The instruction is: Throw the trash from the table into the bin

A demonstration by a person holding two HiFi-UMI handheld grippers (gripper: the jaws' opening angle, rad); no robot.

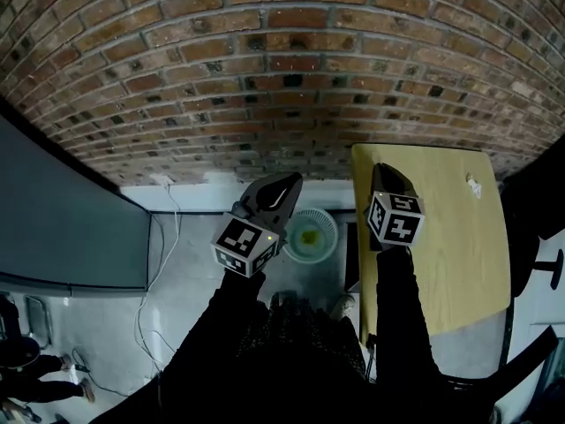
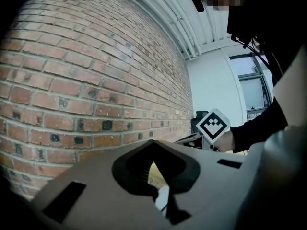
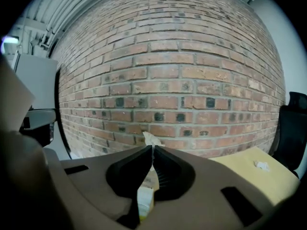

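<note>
The pale green mesh bin (image 1: 311, 234) stands on the floor by the wall, left of the yellow table (image 1: 441, 254). My left gripper (image 1: 291, 182) hovers just up-left of the bin. Its jaws meet at the tip (image 2: 150, 143), and a pale scrap (image 2: 162, 198) shows in the gap behind it. My right gripper (image 1: 381, 170) is over the table's left edge, shut (image 3: 152, 147) on crumpled white paper (image 3: 149, 139) that pokes past the tips. One more white scrap (image 1: 474, 185) lies at the table's far right (image 3: 261, 165).
A brick wall (image 1: 282, 78) closes the far side. A dark panel (image 1: 62, 219) stands at the left, with cables (image 1: 146, 316) on the floor beside it. A black chair (image 1: 530, 237) sits right of the table. Someone's legs (image 1: 35, 382) show at the lower left.
</note>
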